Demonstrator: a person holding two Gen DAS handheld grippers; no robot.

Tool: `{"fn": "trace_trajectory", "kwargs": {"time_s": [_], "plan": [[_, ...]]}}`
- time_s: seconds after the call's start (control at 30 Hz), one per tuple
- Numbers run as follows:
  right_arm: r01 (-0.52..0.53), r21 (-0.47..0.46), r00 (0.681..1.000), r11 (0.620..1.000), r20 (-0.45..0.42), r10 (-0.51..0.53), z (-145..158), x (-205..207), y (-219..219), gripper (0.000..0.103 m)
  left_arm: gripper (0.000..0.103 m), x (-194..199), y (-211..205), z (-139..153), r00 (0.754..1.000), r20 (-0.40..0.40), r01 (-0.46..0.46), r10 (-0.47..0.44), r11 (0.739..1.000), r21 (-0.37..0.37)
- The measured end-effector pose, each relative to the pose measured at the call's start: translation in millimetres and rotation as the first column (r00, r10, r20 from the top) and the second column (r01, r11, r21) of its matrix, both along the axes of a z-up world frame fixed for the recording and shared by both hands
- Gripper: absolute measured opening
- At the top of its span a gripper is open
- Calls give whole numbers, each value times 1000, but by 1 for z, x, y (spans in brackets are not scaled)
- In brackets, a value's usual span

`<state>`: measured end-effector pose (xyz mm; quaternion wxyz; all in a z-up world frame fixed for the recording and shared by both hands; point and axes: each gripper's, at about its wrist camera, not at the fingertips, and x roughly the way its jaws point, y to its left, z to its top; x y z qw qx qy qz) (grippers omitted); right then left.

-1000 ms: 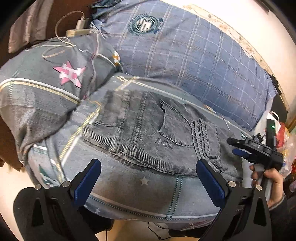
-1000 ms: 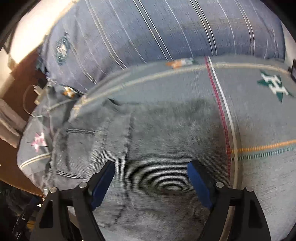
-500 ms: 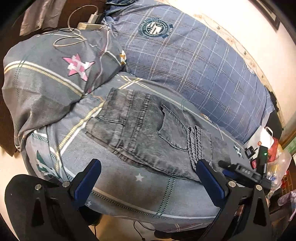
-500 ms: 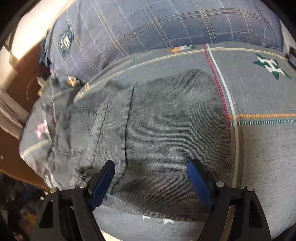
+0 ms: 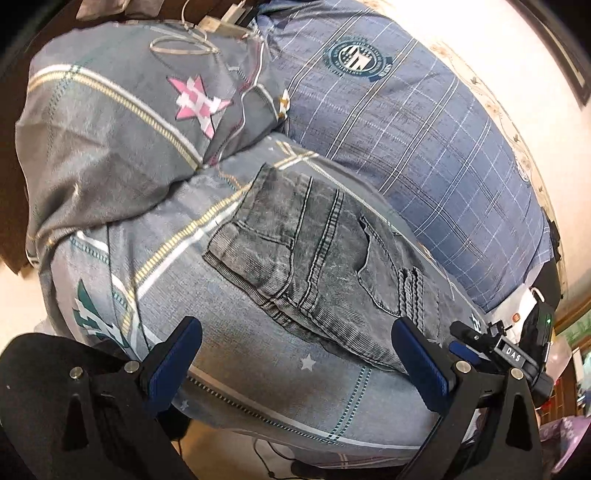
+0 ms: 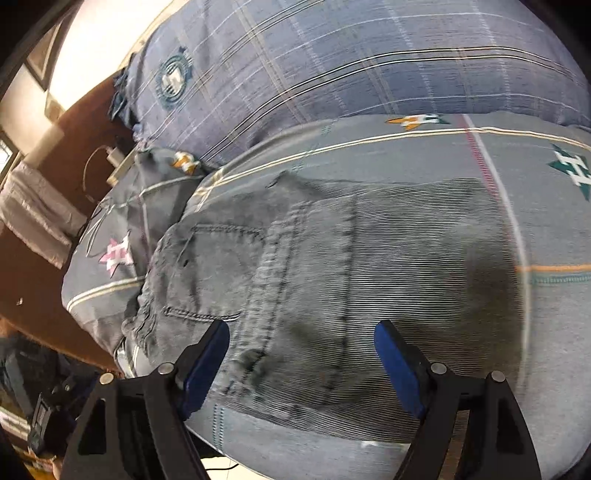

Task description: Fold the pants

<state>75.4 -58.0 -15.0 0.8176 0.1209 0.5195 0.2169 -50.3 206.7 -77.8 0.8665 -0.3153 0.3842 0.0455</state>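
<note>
Grey washed jeans (image 5: 317, 258) lie folded into a compact rectangle on the grey patterned bed cover (image 5: 258, 373); they also show in the right wrist view (image 6: 332, 280). My left gripper (image 5: 295, 354) is open and empty, held above the bed's near edge, short of the jeans. My right gripper (image 6: 303, 354) is open and empty, hovering over the near edge of the jeans. The right gripper also shows in the left wrist view (image 5: 495, 343), at the far right end of the jeans.
A blue checked duvet (image 5: 406, 122) is heaped behind the jeans. A grey pillow with a pink star (image 5: 122, 122) lies to the left. A charger and cable (image 5: 221, 26) sit by the brown headboard. The bed edge and the floor are below.
Both grippers have pulled back and up from the jeans, which now look smaller and farther off. Both stayed open. The jeans have not moved.
</note>
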Motion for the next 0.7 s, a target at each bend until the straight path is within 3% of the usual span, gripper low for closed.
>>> {"fn": "trace_trajectory", "kwargs": {"time_s": [0.2, 0.37, 0.47, 0.53, 0.7], "plan": [[20, -31, 998, 999, -56, -22, -13, 13, 5, 83, 103, -1, 0, 2, 1000, 14, 3, -3, 1000, -6], [-3, 15, 1000, 1000, 6, 3, 2, 17, 15, 84, 103, -3, 1, 2, 1000, 29, 5, -4, 1000, -14], [0, -53, 995, 999, -98, -5, -22, 31, 23, 84, 103, -1, -1, 0, 1000, 1, 21, -21, 1000, -19], [-14, -3, 998, 1000, -54, 13, -17, 23, 22, 84, 103, -4, 0, 3, 1000, 14, 8, -8, 1000, -7], [-25, -11, 1000, 1000, -16, 25, -11, 5, 18, 84, 103, -6, 1, 2, 1000, -10, -1, 1, 1000, -16]]}}
